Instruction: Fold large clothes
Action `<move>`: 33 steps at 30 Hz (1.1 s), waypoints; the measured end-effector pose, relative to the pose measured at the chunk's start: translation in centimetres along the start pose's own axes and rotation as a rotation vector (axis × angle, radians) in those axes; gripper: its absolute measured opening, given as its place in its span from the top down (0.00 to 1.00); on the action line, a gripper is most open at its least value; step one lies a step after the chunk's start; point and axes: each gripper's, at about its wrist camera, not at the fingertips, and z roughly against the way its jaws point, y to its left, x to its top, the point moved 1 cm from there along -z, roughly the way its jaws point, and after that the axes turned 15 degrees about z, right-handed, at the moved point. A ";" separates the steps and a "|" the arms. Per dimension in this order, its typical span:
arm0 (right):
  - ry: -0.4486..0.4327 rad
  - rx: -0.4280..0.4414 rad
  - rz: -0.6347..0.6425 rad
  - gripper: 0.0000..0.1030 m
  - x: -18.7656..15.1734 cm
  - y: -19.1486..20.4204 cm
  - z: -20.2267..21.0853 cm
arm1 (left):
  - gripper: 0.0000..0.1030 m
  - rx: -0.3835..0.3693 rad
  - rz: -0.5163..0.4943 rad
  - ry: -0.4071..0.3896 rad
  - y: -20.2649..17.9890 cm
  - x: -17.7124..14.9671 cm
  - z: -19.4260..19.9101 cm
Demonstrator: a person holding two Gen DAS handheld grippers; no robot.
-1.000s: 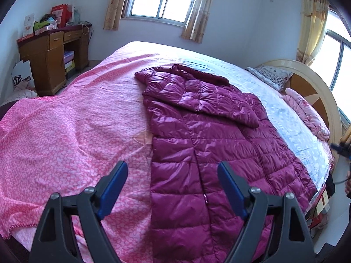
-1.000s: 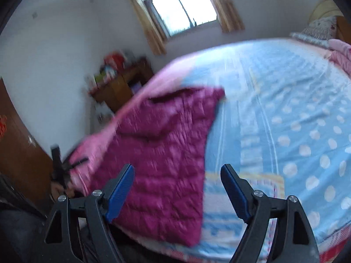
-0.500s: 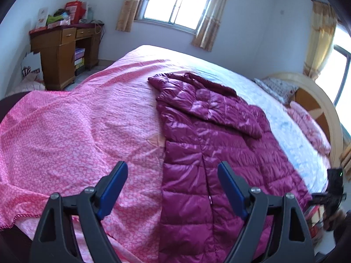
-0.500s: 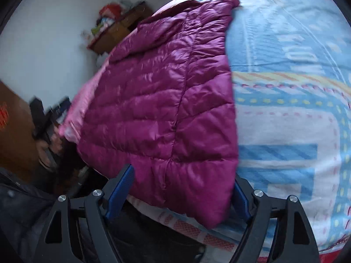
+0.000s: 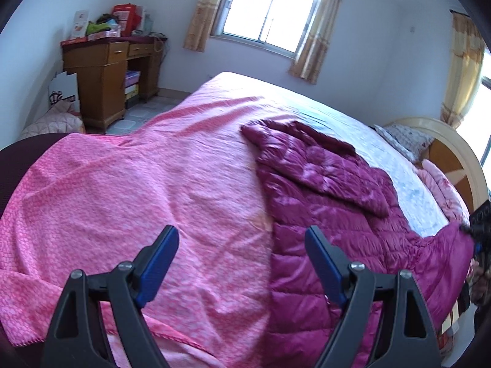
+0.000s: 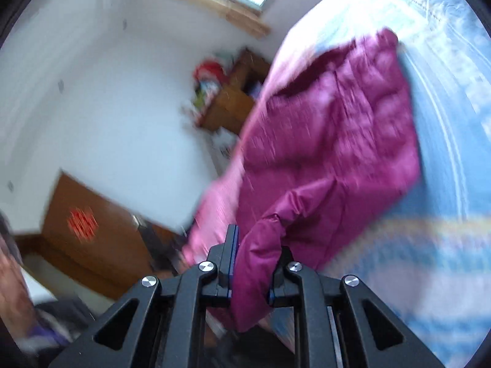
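— Half a second ago the right gripper (image 6: 250,263) stood spread at the hem of the jacket (image 5: 346,214); what has changed?

— Its jaws have come together on a bunched fold of the purple fabric, and that corner is lifted off the bed (image 5: 138,190). The cloth fills the narrow gap between the blue pads (image 6: 234,254) and hangs down below them. The right wrist view is badly blurred, so finer detail is lost.

— And the left gripper (image 5: 242,263)?

— Spread wide, holding nothing, touching nothing. It hovers over the pink bedspread (image 5: 153,184), with the jacket's near edge just beside its right-hand finger. The view has swung leftward since the earlier frame, so more pink cover shows between the fingers.

— Where does the jacket lie?

— Flat on the bed's right half, collar end toward the window (image 5: 270,18), one sleeve folded across the chest. Its far lower corner rises toward the right gripper, seen at the left wrist view's right edge.

— Any containers about?

— A wooden desk (image 5: 104,70) stands against the far wall, left of the window. Its open lower shelf holds stacked boxes; red and green packages are piled on top. A pillow (image 5: 405,138) rests by the headboard (image 5: 445,153).
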 end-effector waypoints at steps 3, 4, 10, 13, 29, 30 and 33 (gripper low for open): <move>-0.082 -0.030 -0.029 0.85 3.6 -1.6 -0.9 | 0.17 -0.007 0.021 -0.006 0.8 0.8 0.1; -0.113 -0.047 -0.052 0.85 5.3 -2.6 -1.7 | 0.16 -0.010 0.029 -0.006 1.1 1.0 0.0; -0.185 -0.185 -0.162 0.85 10.1 -8.9 -4.9 | 0.16 -0.011 0.025 0.006 1.8 1.7 -0.5; -0.174 -0.250 -0.206 0.85 11.1 -12.2 -6.7 | 0.16 -0.036 0.021 0.023 1.6 2.1 -1.5; -0.178 -0.235 -0.157 0.41 10.9 -13.3 -6.8 | 0.23 -0.187 0.146 0.232 -3.2 6.1 -16.4; -0.196 -0.215 -0.150 0.24 10.9 -13.0 -6.3 | 0.30 -0.211 0.174 0.242 -3.2 6.0 -16.8; -0.262 -0.169 -0.096 0.19 11.3 -11.4 -3.9 | 0.47 -0.228 0.143 0.240 -3.7 5.6 -16.4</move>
